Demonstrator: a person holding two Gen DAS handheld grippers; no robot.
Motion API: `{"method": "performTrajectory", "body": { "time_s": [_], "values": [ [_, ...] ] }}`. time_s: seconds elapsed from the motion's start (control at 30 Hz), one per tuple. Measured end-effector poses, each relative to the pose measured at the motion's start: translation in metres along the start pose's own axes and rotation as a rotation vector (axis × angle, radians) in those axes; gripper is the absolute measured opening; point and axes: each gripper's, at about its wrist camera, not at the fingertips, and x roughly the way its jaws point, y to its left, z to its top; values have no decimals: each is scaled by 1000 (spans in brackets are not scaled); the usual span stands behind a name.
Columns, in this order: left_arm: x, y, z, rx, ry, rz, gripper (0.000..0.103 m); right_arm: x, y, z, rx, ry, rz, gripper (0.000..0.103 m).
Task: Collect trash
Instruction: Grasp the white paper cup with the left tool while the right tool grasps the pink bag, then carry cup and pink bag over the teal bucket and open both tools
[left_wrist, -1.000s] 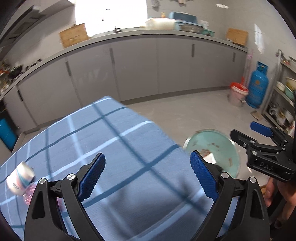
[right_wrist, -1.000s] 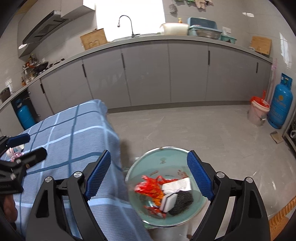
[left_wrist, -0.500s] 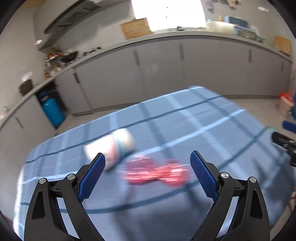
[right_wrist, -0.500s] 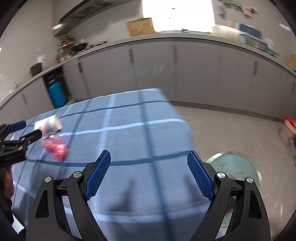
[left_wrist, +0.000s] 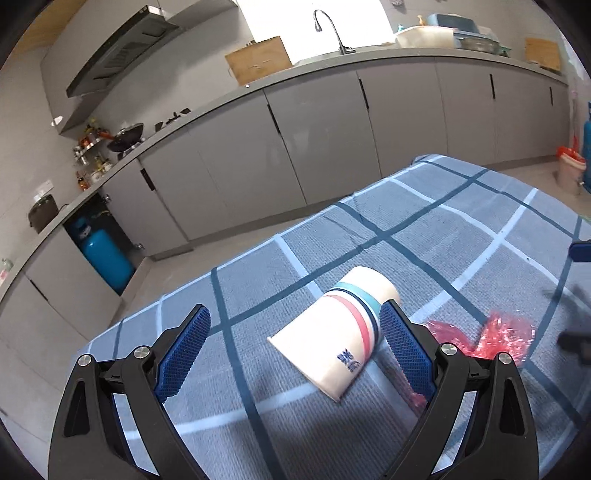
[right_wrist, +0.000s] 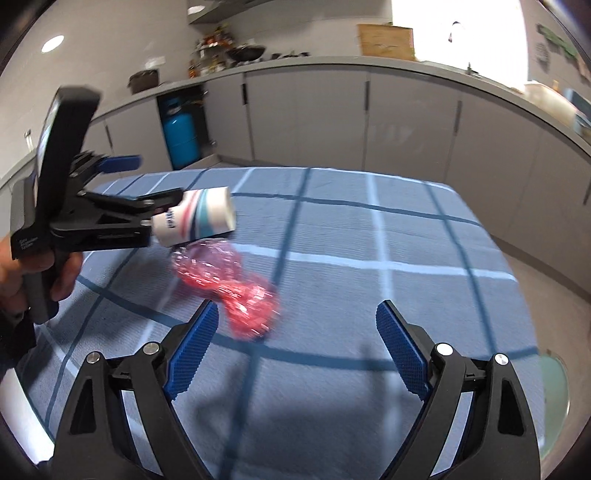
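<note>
1. Two pieces of trash are left on the blue checked tablecloth (left_wrist: 461, 236): a paper cup (left_wrist: 343, 332) lying on its side and a crumpled pink plastic wrapper (right_wrist: 229, 288) just beside it, on the side nearer my right gripper.
2. My left gripper (left_wrist: 295, 345) has its jaws spread wide around the cup. The right pad is just beside the cup's striped wall and may be brushing it; the left pad stands well apart from the cup. Nothing is pinched yet.
3. My right gripper (right_wrist: 297, 343) is also spread wide and empty. The wrapper lies just ahead of its left finger, not between the pads.
4. A sliver of a pale green basin (right_wrist: 554, 384) shows past the cloth's edge, well apart from the cup on the far side of my right gripper. I judge that to be where the trash goes, though I cannot see inside it here.
5. So the cup and wrapper are both uncollected. I expect the next step to be closing on the cup, which is light and could roll or crush, then centring my right jaws over the wrapper.
</note>
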Motion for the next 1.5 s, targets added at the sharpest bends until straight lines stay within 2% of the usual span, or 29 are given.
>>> {"method": "performTrajectory", "body": {
  "time_s": [0.17, 0.33, 0.4, 0.53, 0.6, 0.63, 0.67, 0.97, 1.2, 1.4, 1.5],
  "values": [
    [21, -3, -1, 33, 14, -74, 92, 35, 19, 13, -30, 50, 38, 86],
    [48, 1, -8, 24, 79, -177, 92, 60, 23, 15, -31, 107, 61, 83],
    [55, 0, -11, 26, 103, -189, 92, 66, 23, 16, -24, 123, 76, 76],
    [61, 1, -19, 0, 122, -215, 90, 72, 25, 16, -27, 140, 95, 69],
    [60, 1, -21, -6, 122, -222, 85, 73, 26, 15, -33, 148, 103, 59],
    [59, 0, -22, -6, 122, -227, 77, 74, 26, 14, -35, 155, 107, 56],
    [59, -1, -22, -8, 128, -238, 74, 75, 25, 14, -35, 160, 112, 51],
    [47, -2, -26, -46, 113, -254, 71, 67, 20, 11, -38, 149, 115, 42],
    [23, 0, -34, -116, 111, -202, 71, 46, 1, 4, -3, 117, 81, 38],
    [-4, -16, -34, -137, 87, -163, 71, 24, -10, -2, 18, 84, 60, 38],
    [-9, -24, -33, -162, 100, -156, 70, 13, -17, -7, 31, 72, 50, 38]
  ]
}}
